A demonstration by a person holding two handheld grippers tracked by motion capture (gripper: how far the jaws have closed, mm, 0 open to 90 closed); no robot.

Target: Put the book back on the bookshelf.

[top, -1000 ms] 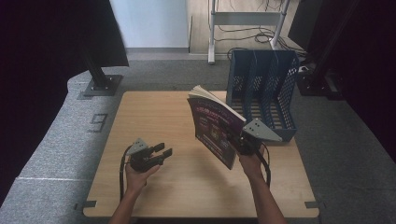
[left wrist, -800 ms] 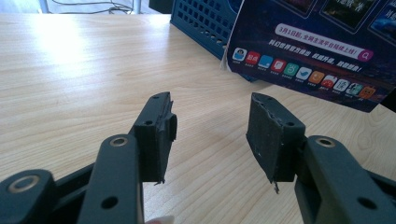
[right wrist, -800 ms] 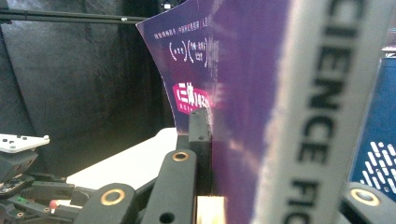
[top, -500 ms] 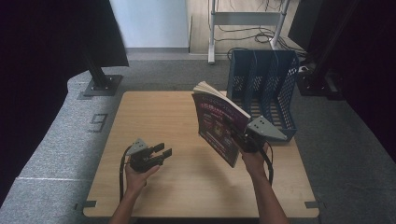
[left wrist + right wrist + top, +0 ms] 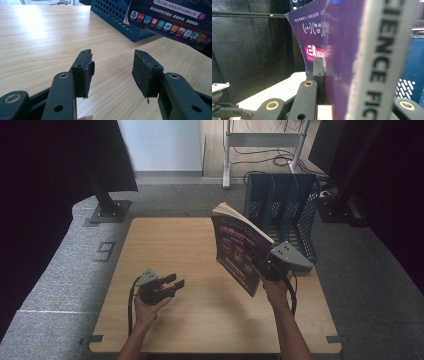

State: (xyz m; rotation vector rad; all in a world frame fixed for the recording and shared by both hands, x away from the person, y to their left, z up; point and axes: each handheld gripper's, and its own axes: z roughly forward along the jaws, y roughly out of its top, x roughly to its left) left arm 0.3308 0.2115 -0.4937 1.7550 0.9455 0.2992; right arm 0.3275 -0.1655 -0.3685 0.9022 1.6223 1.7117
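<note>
Magazine handling at the surface [image 5: 200,320]. The right gripper [image 5: 266,266] has its jaws clamped on a purple-covered magazine [image 5: 239,251], held upright and tilted above the surface, just in front of the blue mesh file holder [image 5: 285,210]. In the right gripper view the spine [image 5: 382,60] runs between the jaws, so the grip sits at the bound edge. The magazine is judged light, thin and floppy, with a glossy, probably slippery cover; holding near the spine, its stiffest part, should limit sagging and fanning of the pages. The left gripper [image 5: 167,285] rests well apart, jaws partly open and empty.
</note>
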